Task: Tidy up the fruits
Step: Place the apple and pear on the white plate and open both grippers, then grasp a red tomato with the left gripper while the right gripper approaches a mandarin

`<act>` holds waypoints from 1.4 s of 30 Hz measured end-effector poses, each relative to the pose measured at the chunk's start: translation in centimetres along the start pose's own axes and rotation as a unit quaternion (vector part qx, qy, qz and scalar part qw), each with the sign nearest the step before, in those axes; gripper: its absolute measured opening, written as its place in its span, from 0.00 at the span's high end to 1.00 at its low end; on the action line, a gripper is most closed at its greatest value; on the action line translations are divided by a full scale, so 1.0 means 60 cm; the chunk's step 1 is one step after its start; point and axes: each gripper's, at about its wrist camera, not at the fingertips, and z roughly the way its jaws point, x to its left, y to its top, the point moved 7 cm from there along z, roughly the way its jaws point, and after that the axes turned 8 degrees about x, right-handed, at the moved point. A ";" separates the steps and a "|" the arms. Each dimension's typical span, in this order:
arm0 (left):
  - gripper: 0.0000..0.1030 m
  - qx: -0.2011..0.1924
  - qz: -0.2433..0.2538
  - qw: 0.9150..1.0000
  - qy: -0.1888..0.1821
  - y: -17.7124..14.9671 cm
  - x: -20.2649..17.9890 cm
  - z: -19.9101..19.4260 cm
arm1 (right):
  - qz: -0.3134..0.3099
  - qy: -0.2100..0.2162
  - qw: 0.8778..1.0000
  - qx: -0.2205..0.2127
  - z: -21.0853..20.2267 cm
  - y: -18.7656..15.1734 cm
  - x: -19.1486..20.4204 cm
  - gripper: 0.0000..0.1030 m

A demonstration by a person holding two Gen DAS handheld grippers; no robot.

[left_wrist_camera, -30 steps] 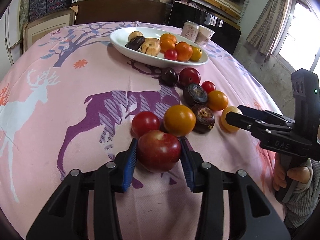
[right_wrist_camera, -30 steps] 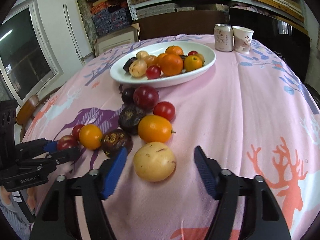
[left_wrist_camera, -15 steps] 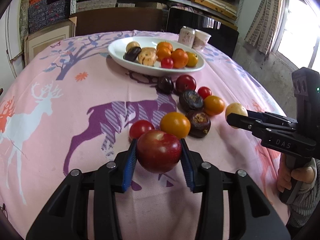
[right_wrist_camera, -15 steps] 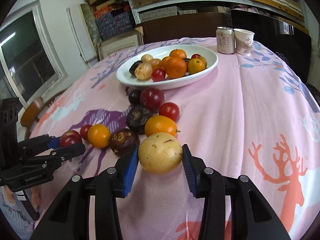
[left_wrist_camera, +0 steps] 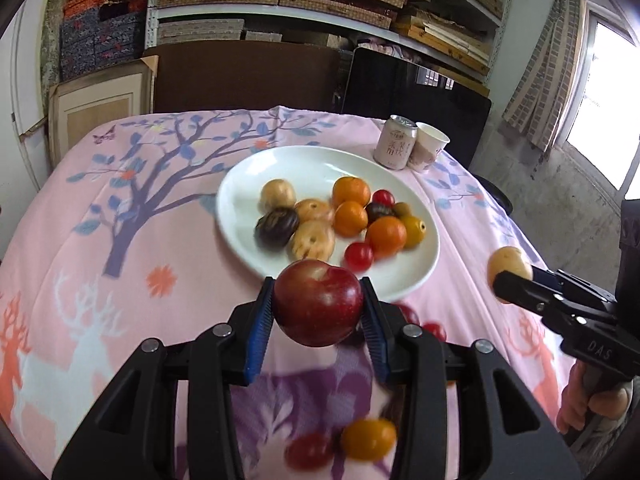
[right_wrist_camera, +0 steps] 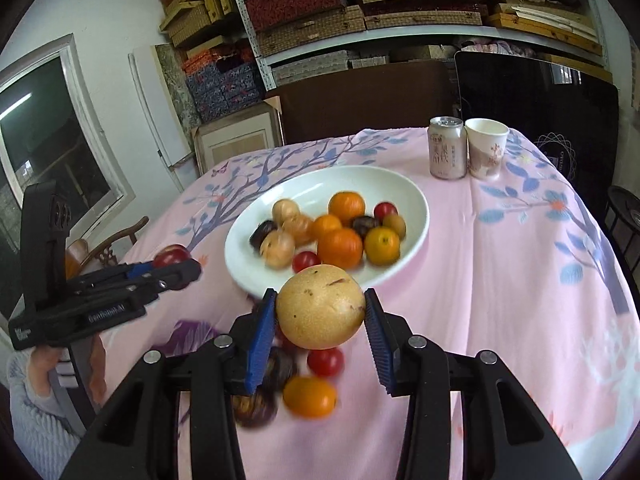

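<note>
My left gripper is shut on a red apple and holds it in the air just short of the near rim of the white plate. My right gripper is shut on a yellow round fruit, also raised before the plate. The plate holds several oranges, small red fruits, tan and dark fruits. Each gripper shows in the other's view: the right one with its yellow fruit, the left one with the apple.
Loose fruits lie on the pink tablecloth below the grippers: an orange one, red ones, dark ones. A drink can and a paper cup stand behind the plate. Shelves and a dark chair stand beyond the table.
Both grippers have lifted their fruits off the cloth and moved forward towards the plate. The right gripper closed on the yellow fruit a second ago. The loose fruits now lie beneath them.
</note>
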 end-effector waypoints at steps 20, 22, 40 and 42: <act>0.06 -0.035 -0.054 0.997 0.031 0.030 0.063 0.047 | 0.122 0.035 0.991 -0.033 0.059 0.024 -0.087 0.28; 0.05 -0.034 -0.073 0.996 0.034 0.012 0.080 0.033 | 0.134 0.036 0.990 -0.028 0.054 0.005 -0.094 0.27; 0.05 -0.001 -0.044 0.997 0.062 -0.189 0.075 -0.041 | 0.162 0.029 0.986 -0.030 0.003 -0.085 -0.091 0.10; 0.05 0.001 -0.034 0.998 0.058 -0.192 0.066 -0.039 | 0.164 0.030 0.986 -0.026 0.006 -0.086 -0.093 0.10</act>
